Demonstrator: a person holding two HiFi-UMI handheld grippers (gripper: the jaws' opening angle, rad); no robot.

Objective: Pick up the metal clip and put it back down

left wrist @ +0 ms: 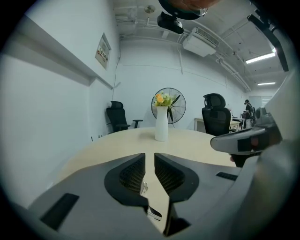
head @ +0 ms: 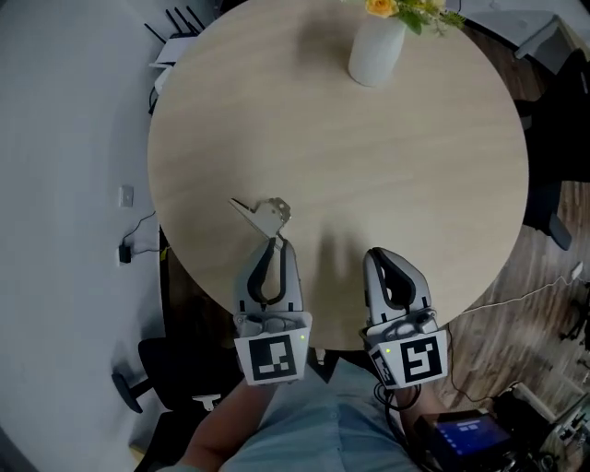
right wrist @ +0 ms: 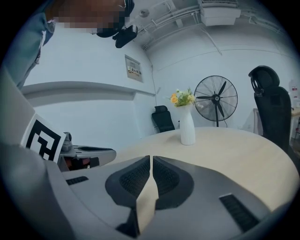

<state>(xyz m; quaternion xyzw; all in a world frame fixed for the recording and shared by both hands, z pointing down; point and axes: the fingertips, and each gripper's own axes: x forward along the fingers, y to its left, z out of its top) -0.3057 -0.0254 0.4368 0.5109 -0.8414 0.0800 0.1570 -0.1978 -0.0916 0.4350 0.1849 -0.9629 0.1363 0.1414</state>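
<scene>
The metal clip [head: 263, 214] lay on the bench [head: 415, 166] in the lower left part of the head view, close to the near edge, with one thin pointed arm reaching toward the left of the frame. It looked like a small, light and stiff thing of bright sheet metal, so I judged it hard and rather slippery against the pads. It would probably turn or slide if it were pinched off-centre. The best place to hold it seemed the flat arm that pointed toward the person, not the folded body.

The left claw [head: 279, 241] was at the near end of the clip. In the left gripper view its jaws stood a little apart, with only a narrow slit. A thin bright piece of the clip showed in that slit against one pad, and I judged it was not clamped. The right claw [head: 378, 253] hovered at the lower middle of the head view, well apart from the clip, with its jaws together on nothing.

A white vase [head: 376, 51] with yellow flowers [head: 383, 7] stood at the upper middle, far from the clip. Nothing on the bench stood in the way. Only the near edge was a risk, should the clip slip.
</scene>
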